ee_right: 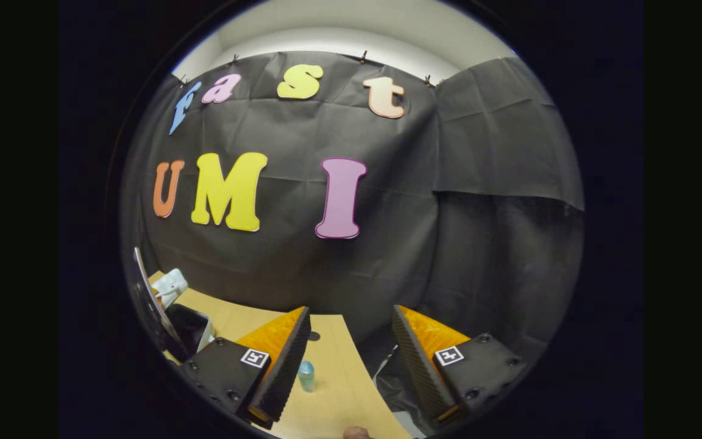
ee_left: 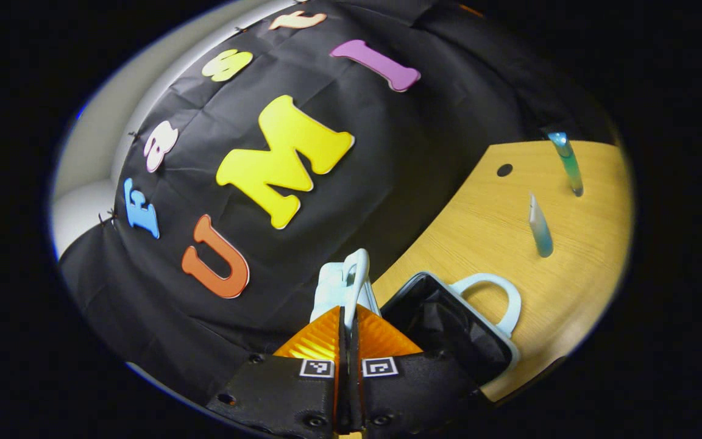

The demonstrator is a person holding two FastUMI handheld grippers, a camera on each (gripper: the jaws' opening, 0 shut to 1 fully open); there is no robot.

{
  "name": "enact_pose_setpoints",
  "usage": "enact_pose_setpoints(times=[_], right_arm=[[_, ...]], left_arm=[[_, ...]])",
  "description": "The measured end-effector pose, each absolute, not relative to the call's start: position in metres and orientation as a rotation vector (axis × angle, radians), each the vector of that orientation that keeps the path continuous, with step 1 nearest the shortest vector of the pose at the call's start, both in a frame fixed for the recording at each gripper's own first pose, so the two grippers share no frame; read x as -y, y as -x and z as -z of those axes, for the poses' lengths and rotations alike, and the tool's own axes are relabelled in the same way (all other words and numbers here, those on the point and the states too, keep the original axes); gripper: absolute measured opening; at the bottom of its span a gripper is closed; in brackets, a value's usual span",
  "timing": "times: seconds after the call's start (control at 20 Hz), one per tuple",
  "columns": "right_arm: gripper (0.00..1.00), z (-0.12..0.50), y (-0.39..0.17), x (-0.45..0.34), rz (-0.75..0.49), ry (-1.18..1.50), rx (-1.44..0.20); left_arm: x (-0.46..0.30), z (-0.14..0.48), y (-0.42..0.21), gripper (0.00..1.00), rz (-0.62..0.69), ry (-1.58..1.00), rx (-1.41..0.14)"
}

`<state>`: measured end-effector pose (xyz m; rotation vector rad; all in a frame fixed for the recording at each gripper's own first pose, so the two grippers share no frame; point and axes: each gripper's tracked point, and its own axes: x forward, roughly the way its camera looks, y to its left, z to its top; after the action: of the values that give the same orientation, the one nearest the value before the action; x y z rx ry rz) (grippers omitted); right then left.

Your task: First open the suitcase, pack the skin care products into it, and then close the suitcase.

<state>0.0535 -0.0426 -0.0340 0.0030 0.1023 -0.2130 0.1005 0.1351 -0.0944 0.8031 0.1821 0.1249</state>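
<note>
Left gripper view: left gripper sits at 6 o'clock, fingers pressed together on the thin edge of the suitcase lid, which rises pale blue straight up from between the tips toward the centre. Both fingers clamp that edge, with only a thin slit between them. The suitcase lies open at about 5 o'clock, dark lining inside, pale blue rim, and a looped handle sticking out on its right side. It rests on the wooden table, which fills the 3 to 4 o'clock area. Two skin care tubes stand on the table well apart from the suitcase: a near tube at 3 o'clock, teal with a pale top, and a far tube at 2 o'clock, greenish blue, close to the table's back edge. A small dark hole in the tabletop sits left of the far tube.

Right gripper view: right gripper at 6 o'clock, fingers spread wide, nothing between them. Between the fingers the table runs up as a narrow strip. A small bluish bottle stands on it just beside the gripper's left finger; contact cannot be told. The open suitcase shows at 8 o'clock, lid raised, edge-on.
</note>
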Motion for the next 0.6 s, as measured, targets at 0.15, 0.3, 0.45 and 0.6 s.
enact_pose_setpoints(times=[0.15, 0.3, 0.45, 0.6], right_arm=[[0.80, 0.027, -0.060, 0.010, 0.221, -0.044, -0.104], [0.80, 0.017, -0.064, -0.030, 0.224, -0.016, -0.081], [0.80, 0.019, -0.063, -0.059, 0.229, -0.006, -0.091], [0.80, 0.016, -0.062, -0.091, 0.212, 0.003, -0.092]], left_arm=[[-0.176, 0.068, -0.094, 0.02, -0.151, -0.707, -0.180], [-0.236, 0.052, -0.087, 0.02, -0.165, -0.605, -0.173], [-0.286, 0.053, -0.086, 0.03, -0.187, -0.514, -0.197], [-0.334, 0.059, -0.084, 0.03, -0.225, -0.483, -0.222]])
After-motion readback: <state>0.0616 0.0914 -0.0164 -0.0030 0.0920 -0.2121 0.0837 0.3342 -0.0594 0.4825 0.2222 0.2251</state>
